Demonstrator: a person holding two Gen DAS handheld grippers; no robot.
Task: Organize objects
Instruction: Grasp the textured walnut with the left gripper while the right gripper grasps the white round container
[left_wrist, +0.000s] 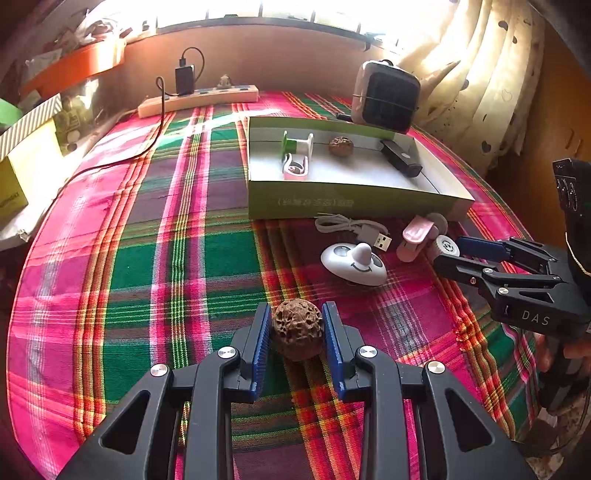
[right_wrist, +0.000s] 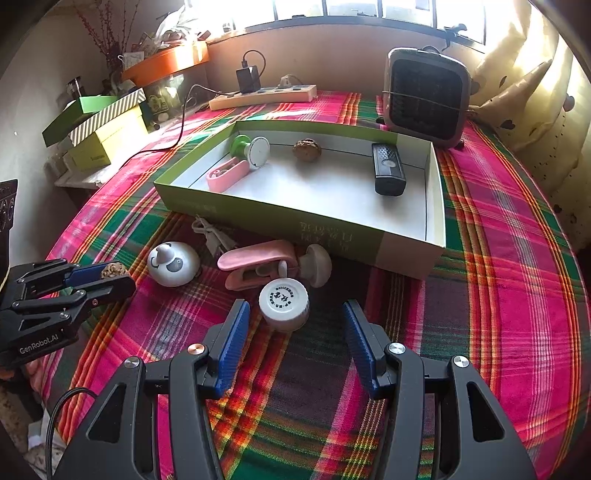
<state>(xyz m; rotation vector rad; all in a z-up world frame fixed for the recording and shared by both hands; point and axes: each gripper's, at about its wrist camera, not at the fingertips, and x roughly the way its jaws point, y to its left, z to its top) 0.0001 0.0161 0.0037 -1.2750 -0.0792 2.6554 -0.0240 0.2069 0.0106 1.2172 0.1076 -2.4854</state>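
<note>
My left gripper (left_wrist: 297, 325) is shut on a brown walnut (left_wrist: 297, 328), held just above the plaid cloth; it also shows in the right wrist view (right_wrist: 112, 271). My right gripper (right_wrist: 293, 317) is open, its pads either side of a white bottle cap (right_wrist: 283, 301), not touching it. The green-sided box (right_wrist: 406, 254) holds a second walnut (right_wrist: 306, 149), a black device (right_wrist: 386, 168), a green-and-white spool (right_wrist: 253, 149) and a pink clip (right_wrist: 227, 175). A white round toy (right_wrist: 171, 264), a pink clip with a mushroom piece (right_wrist: 258, 267) and a USB cable (left_wrist: 354, 227) lie before the box.
A small heater (right_wrist: 426, 96) stands behind the box at the back right. A power strip (right_wrist: 262, 96) with a charger lies along the far wall. Stacked boxes (right_wrist: 99, 125) sit at the left edge. A curtain (right_wrist: 535, 92) hangs at the right.
</note>
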